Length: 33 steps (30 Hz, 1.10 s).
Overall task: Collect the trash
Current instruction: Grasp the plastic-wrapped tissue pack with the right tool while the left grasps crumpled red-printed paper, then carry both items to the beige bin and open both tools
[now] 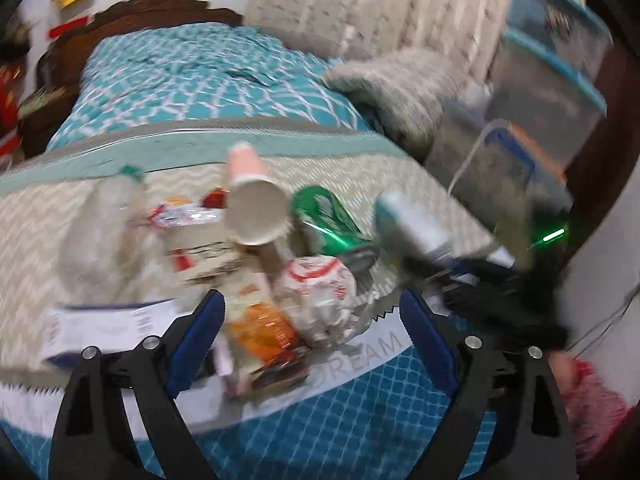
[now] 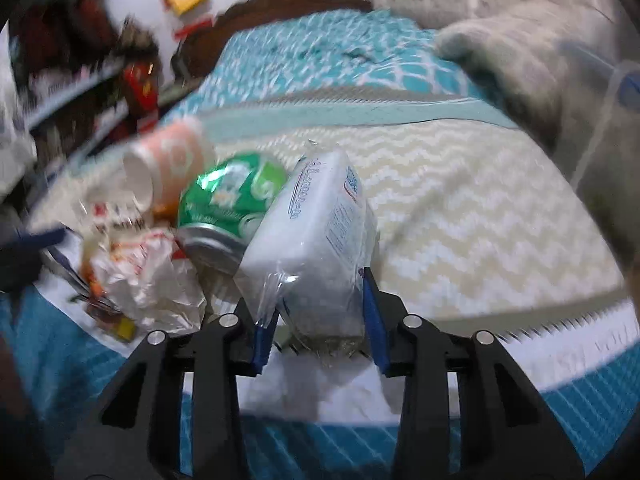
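Note:
Trash lies in a heap on the bed. My left gripper (image 1: 310, 308) is open over an orange snack wrapper (image 1: 260, 328) and a crumpled white wrapper (image 1: 320, 292). Behind them lie a pink paper cup (image 1: 256, 208), a green can (image 1: 328, 224) and a clear plastic bottle (image 1: 100, 224). My right gripper (image 2: 320, 300) is shut on a white plastic packet (image 2: 316, 232), also in the left wrist view (image 1: 412, 220). The green can (image 2: 228, 204), the pink cup (image 2: 168, 164) and the crumpled wrapper (image 2: 148, 272) lie to its left.
The bed has a teal patterned cover (image 1: 192, 76) and a beige zigzag blanket (image 2: 460, 208). A white paper sheet (image 1: 100, 328) lies at the left. A grey fuzzy blanket (image 1: 400, 80) and stacked plastic bins (image 1: 548, 80) stand at the right. A dark headboard (image 2: 296, 0) is behind.

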Tool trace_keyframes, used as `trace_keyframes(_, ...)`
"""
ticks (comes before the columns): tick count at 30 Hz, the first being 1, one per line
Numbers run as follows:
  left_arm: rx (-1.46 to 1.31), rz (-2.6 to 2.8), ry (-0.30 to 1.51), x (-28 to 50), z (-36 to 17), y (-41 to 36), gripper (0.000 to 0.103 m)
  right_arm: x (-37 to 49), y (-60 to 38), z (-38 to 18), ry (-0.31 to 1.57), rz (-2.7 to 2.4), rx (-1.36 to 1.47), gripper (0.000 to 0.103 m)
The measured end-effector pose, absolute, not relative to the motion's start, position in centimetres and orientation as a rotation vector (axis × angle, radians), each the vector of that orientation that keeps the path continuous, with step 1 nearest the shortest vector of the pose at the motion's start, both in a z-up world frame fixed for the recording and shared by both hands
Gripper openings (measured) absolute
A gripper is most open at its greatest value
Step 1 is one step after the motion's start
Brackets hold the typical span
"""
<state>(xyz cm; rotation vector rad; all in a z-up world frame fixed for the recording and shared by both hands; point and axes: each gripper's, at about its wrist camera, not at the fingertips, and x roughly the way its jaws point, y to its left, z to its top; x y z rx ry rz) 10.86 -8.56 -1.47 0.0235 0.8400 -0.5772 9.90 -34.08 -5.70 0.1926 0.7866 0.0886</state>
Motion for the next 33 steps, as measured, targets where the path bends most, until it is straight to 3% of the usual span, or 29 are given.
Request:
trace_keyframes(2,0.092,-0.572,0.875,11.7,-3.4,-10.9,0.083,7.7,-36.1,-4.7,0.753,0.089,0.278,0.04)
trace_keyframes(3,0.136,-0.566,0.896,12.2,-4.6,-12.0,0.076,6.4,-37.2,-4.3,0.741,0.094,0.328,0.04)
trace_keyframes(4,0.155,-0.572,0.907,12.4,-5.2,-12.5,0.052,5.3,-38.3,-4.1,0.733,0.092,0.365,0.04)
trace_keyframes(5,0.173,-0.58,0.926,12.5,-6.0,-13.0,0.038,3.6,-39.8,-3.9,0.722,0.08,0.413,0.04)
trace_keyframes(7,0.188,-0.569,0.935,12.4,-6.7,-13.3,0.03,1.4,-41.8,-4.2,0.716,0.052,0.475,0.04)
trace_keyframes(17,0.08,-0.783,0.918,8.0,-3.2,-13.8,0.029,-3.5,-44.6,-7.6,0.712,-0.005,0.623,0.04)
trace_keyframes(25,0.164,-0.936,0.975,7.1,-2.9,-23.5,0.029,-6.1,-49.8,-6.7,0.577,-0.083,0.7,0.04)
trace_keyframes(33,0.267,-1.075,0.922,6.9,-1.4,-35.9,0.03,-14.9,-61.6,-6.2,0.392,-0.356,0.814,0.04)
